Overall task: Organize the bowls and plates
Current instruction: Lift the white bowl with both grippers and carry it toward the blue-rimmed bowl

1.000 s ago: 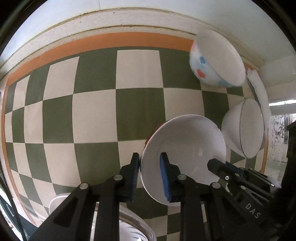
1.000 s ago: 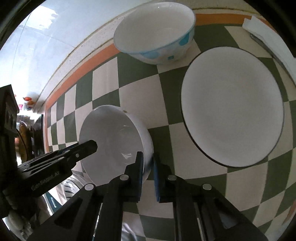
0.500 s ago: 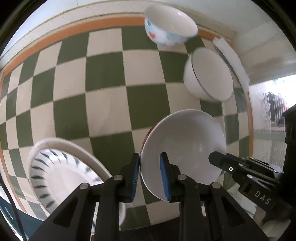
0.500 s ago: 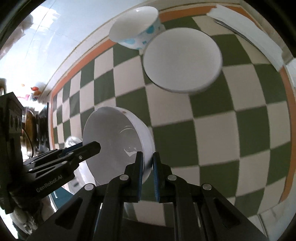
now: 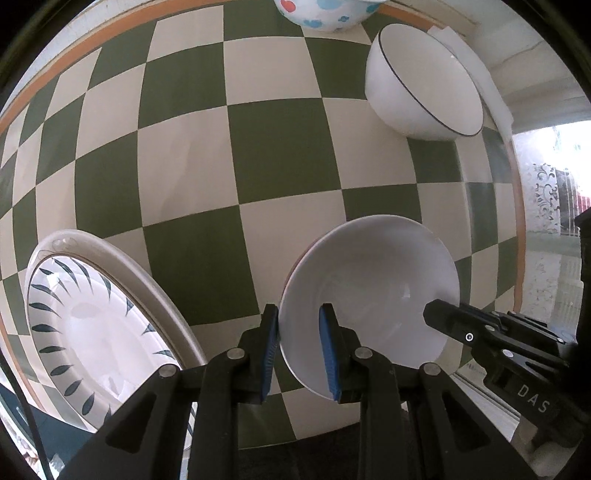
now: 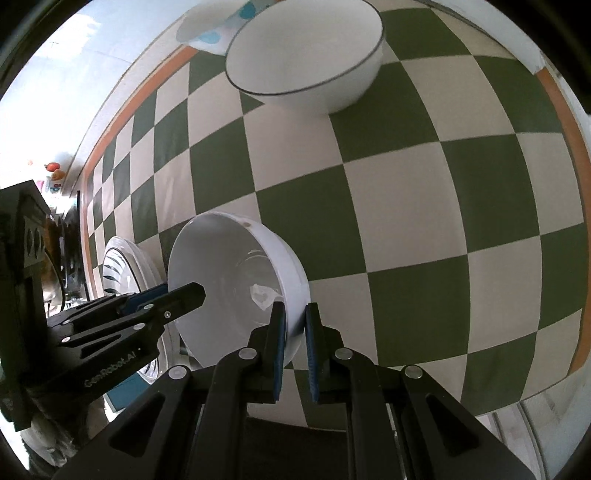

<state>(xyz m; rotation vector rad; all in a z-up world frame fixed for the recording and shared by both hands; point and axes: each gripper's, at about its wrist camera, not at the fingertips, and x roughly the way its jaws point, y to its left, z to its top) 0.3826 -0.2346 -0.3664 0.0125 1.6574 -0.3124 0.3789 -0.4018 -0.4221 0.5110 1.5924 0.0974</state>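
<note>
Here both grippers pinch one plain white bowl (image 5: 369, 288) by opposite rims above the green-and-cream checked tablecloth (image 5: 229, 155): the left gripper (image 5: 298, 343) clamps its near edge, the right gripper (image 6: 294, 332) the other. A patterned plate (image 5: 99, 317) lies just beside it, apparently under its edge. Farther off sit a dark-rimmed white bowl (image 5: 421, 92) and a dotted bowl (image 5: 325, 14).
</note>
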